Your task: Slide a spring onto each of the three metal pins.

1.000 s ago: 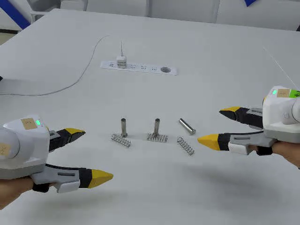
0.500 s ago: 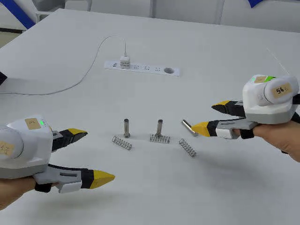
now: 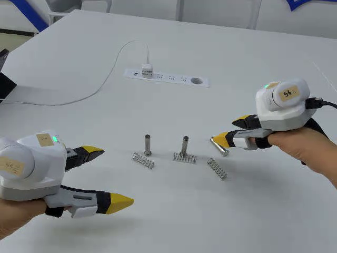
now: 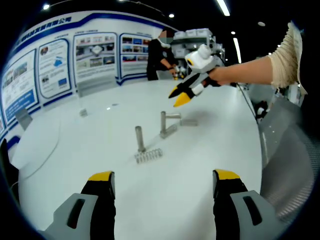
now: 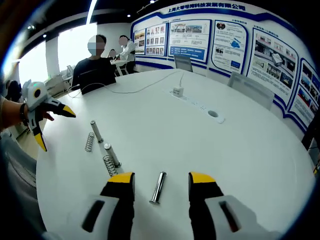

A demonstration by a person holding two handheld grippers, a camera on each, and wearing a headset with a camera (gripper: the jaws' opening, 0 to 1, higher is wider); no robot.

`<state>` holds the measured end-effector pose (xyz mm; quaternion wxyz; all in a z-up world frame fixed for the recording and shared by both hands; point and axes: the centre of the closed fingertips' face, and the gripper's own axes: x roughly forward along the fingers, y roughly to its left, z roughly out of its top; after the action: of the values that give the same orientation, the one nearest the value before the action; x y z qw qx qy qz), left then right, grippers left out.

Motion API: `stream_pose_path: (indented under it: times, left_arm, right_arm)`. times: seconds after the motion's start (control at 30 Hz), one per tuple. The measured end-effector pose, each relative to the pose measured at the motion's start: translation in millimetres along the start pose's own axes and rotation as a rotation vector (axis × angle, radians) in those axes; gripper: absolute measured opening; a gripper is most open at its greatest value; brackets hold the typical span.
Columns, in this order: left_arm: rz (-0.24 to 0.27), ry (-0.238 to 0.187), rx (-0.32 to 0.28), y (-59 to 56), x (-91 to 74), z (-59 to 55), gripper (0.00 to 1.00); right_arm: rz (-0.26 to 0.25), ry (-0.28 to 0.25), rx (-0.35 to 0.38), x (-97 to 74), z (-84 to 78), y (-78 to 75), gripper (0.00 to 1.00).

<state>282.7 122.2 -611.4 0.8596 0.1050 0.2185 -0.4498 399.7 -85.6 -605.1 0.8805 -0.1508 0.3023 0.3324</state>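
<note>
**Head view.** Broad white matte bench (image 3: 253, 211), evenly lit. Left tongs (image 3: 109, 176): jaws apart, empty. Right tongs (image 3: 228, 132): jaws apart, lower tip at the end of the lying silver metal pin (image 3: 219, 146). Between the two tongs stand two upright silver metal pins (image 3: 148, 144) (image 3: 185, 144). Three loose steel coil springs (image 3: 143, 160) (image 3: 185, 157) (image 3: 217, 168) lie flat beside the pins. Beyond both tongs: white power strip (image 3: 168, 78), white cable (image 3: 100, 87) trailing off.

**Left gripper view.** Ahead of the left tongs (image 4: 164, 176): upright pins, springs, then the right tongs (image 4: 182, 92) held in a hand (image 4: 225, 75). Blue-trimmed display panels (image 4: 95, 50) on the far wall; ceiling strip lights (image 4: 222, 7).

**Right gripper view.** Lying pin (image 5: 158, 187) flat on the bench between the right tongs' (image 5: 161, 179) jaws, unclamped. Left tongs (image 5: 56, 130) off to their left. Seated people (image 5: 95, 70) past the bench edge.
</note>
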Motion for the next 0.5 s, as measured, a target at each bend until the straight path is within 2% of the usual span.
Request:
stream_pose_path:
  times: [0.3,0.5]
  left_arm:
    - [0.002,0.002,-0.009,0.9,0.4,-2.1,0.81]
    - [0.003,0.005,-0.014,1.3,1.1,-3.4,0.8]
  right_arm:
    - [-0.023,0.044,0.018,16.6,-5.7,-1.3,0.32]
    - [-0.038,0.072,0.019,24.5,-9.0,-1.9,0.29]
